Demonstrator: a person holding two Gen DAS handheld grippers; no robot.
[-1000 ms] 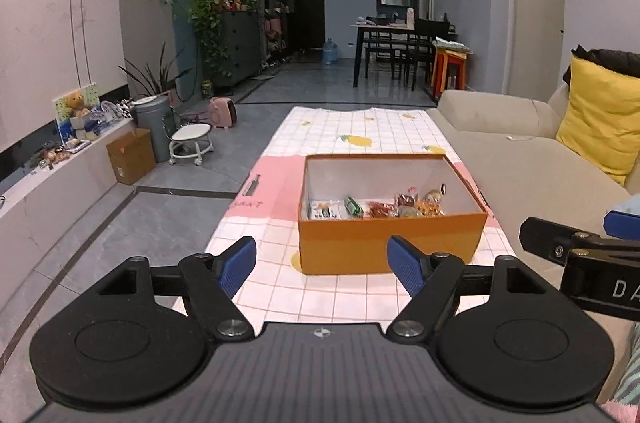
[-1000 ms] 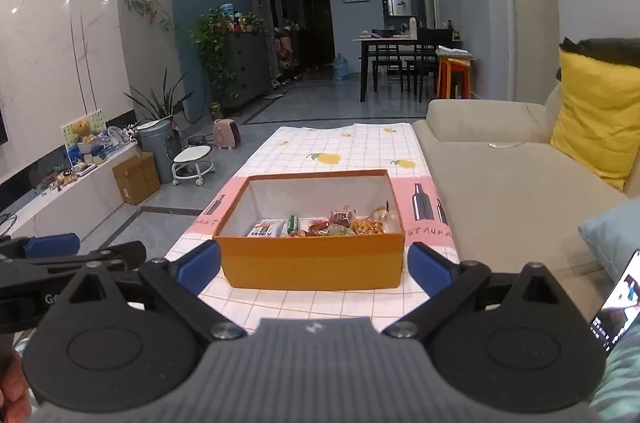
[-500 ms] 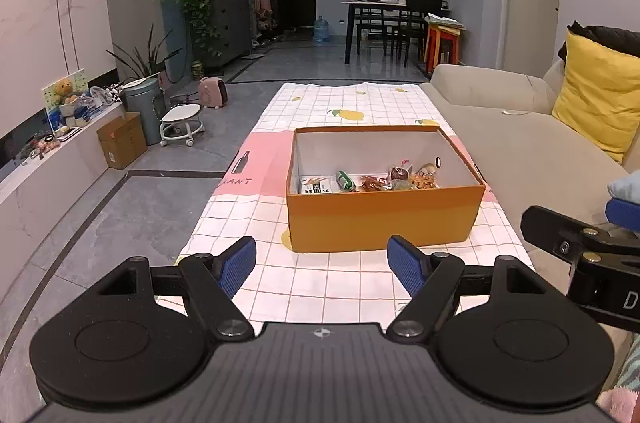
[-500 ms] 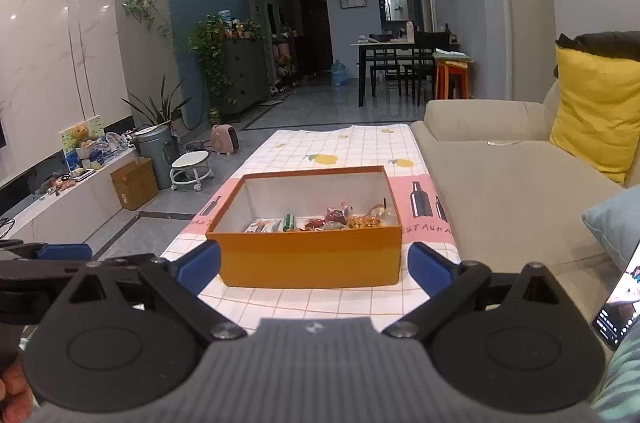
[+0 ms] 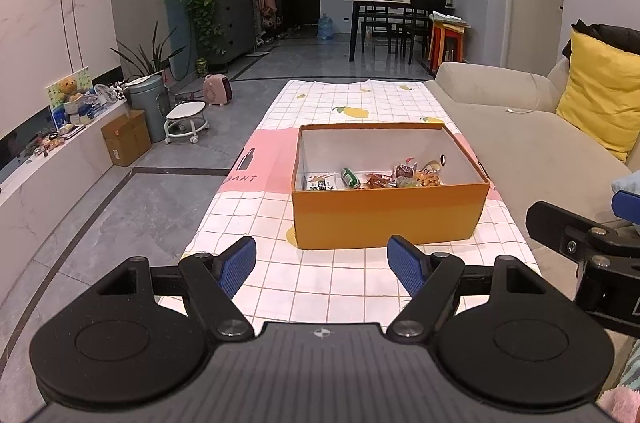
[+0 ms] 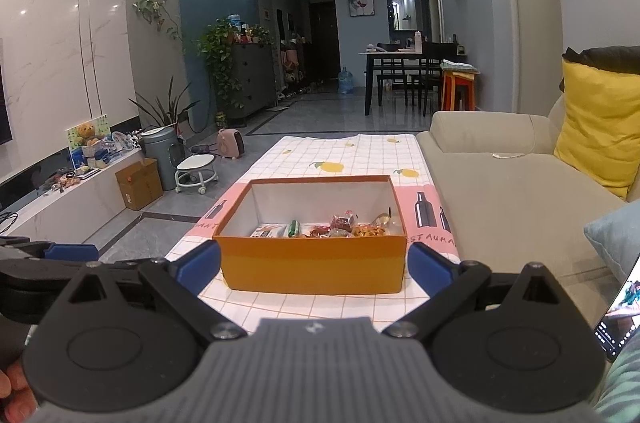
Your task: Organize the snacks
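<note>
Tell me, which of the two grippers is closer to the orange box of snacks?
Right, judging by how large the orange box looms between the right gripper's open jaws. The left gripper, also open and empty, hangs farther back, box ahead and slightly right.

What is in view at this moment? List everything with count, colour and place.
box: one, orange outside, white inside, open, on the tablecloth
snacks: several small packets, mixed white, green, red and orange, along the near side of the box floor; exact count unclear
tablecloth: one, white checked with lemons and pink panels, over the low table
sofa: one, beige, right of the table
cushion: one, yellow, on the sofa
phone: one, screen lit, bottom right of the right wrist view
left gripper: one, black with blue pads, open, empty, short of the box
right gripper: one, black with blue pads, open, empty, short of the box
</note>
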